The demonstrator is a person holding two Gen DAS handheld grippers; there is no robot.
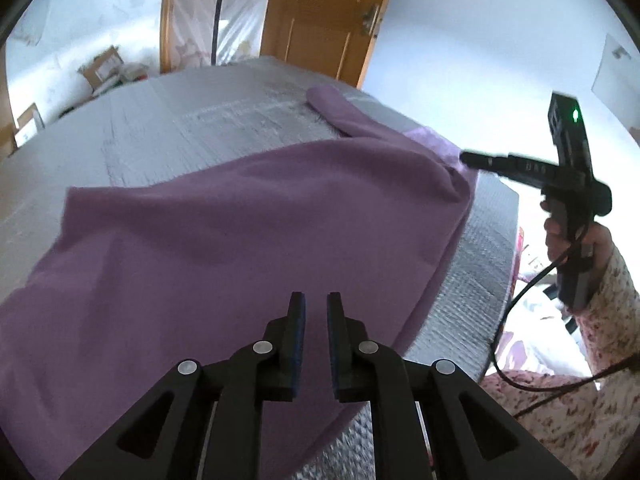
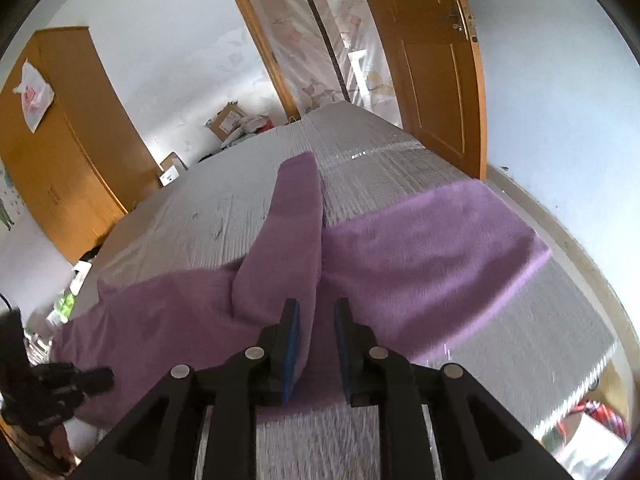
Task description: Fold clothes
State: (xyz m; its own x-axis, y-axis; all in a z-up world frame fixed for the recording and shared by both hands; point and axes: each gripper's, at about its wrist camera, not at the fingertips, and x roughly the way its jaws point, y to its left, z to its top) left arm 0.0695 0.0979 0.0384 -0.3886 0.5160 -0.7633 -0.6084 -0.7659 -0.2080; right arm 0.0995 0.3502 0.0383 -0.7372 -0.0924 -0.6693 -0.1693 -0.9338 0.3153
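Left to right: the left gripper (image 1: pixel 316 312) hangs over the near left part of a purple garment (image 1: pixel 208 248), jaws slightly apart with nothing between the blue pads. The garment lies spread across the silver-covered table (image 1: pixel 168 120), its long axis running left to right along the near edge, one sleeve (image 2: pixel 296 200) laid pointing away toward the far end. The right gripper (image 2: pixel 316 320) hangs above the base of that sleeve, jaws likewise apart and empty, cloth just below. Judged from this layout, each hand is nearer its own end of the garment, so the next fold probably starts from the near hem.
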